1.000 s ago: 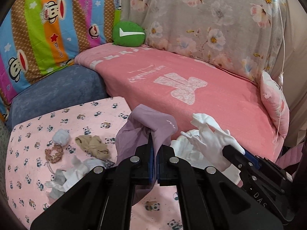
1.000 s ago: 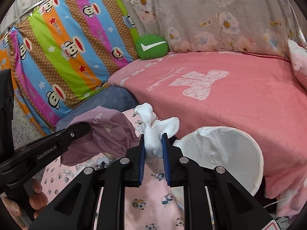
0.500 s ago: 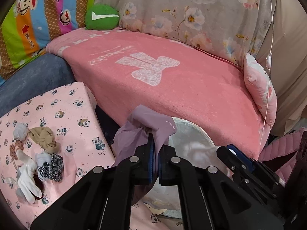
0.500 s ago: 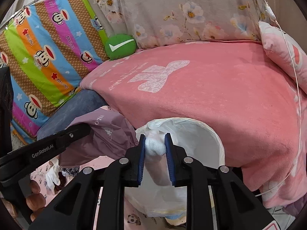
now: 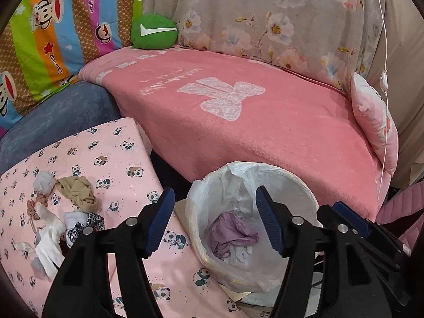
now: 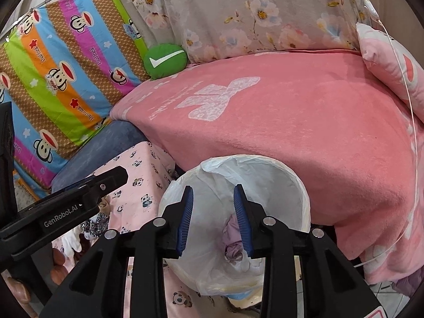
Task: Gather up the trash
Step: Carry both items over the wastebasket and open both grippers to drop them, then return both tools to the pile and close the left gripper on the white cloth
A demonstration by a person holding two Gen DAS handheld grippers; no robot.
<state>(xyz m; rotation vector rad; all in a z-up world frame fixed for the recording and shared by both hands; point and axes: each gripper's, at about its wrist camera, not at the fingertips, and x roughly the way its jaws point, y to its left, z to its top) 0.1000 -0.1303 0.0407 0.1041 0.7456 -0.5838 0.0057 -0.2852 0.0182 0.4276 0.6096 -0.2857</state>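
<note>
A round bin with a white plastic liner (image 5: 299,185) (image 6: 291,185) stands between the panda-print surface and the pink bed. A crumpled purple bag (image 5: 233,234) (image 6: 233,238) and a white cloth lie inside it. My left gripper (image 5: 214,222) is open and empty above the bin's left rim. My right gripper (image 6: 213,220) is open and empty over the bin mouth. More trash lies on the panda-print surface (image 5: 111,159): a tan knotted stocking (image 5: 79,192), a white wad (image 5: 43,181), a white glove (image 5: 47,243) and a leopard-print scrap (image 5: 92,220).
The pink blanket-covered bed (image 5: 251,122) runs behind the bin, with a green cushion (image 5: 153,30) and a pink pillow (image 5: 376,127) on it. A blue cushion (image 5: 58,116) and a striped monkey-print cover (image 5: 53,26) lie at the left. A thin white cord (image 5: 384,79) hangs at the right.
Both grippers moved right from the panda-print surface to over the bin and opened. The purple bag and the white cloth dropped into the bin.
</note>
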